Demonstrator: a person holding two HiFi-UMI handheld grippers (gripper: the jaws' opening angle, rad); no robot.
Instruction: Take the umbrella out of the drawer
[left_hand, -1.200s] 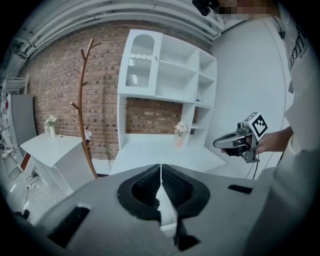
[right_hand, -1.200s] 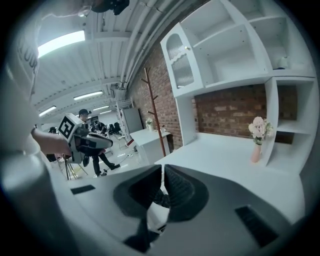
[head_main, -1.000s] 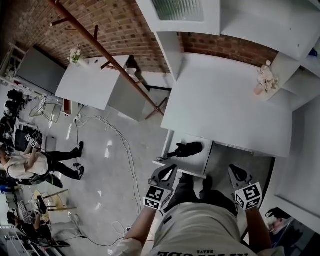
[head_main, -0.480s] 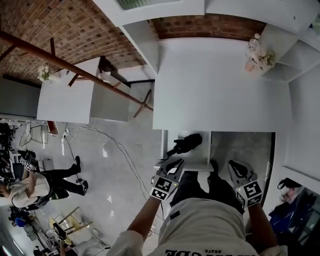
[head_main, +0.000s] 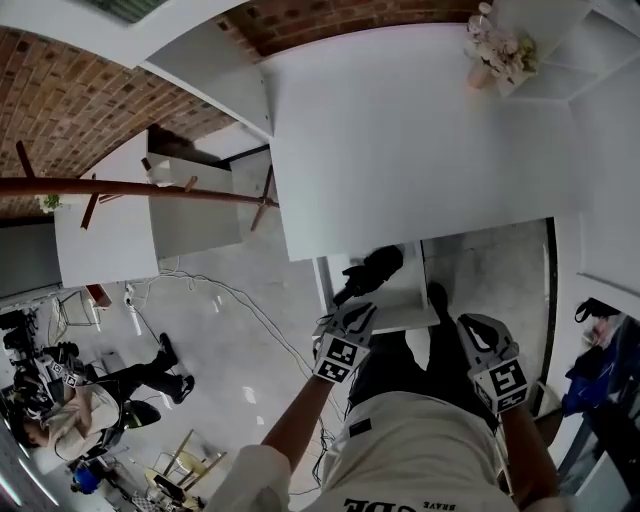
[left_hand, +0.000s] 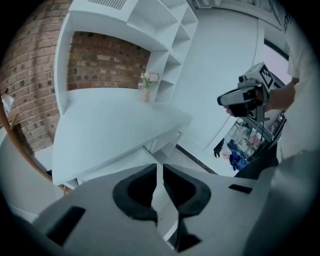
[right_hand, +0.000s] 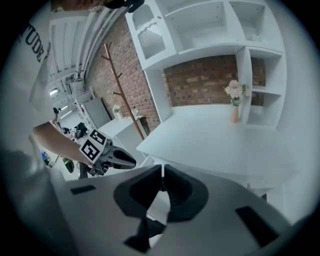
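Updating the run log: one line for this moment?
umbrella: in open drawer, untouched | left gripper: shut, empty | right gripper: shut, empty

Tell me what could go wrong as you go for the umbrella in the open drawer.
1. The left gripper and right gripper are both shut. Unless one opens first, it may only shove the umbrella around inside the drawer.
2. The umbrella's far end lies close to the edge of the desk, so a straight lift could knock it against the desktop.
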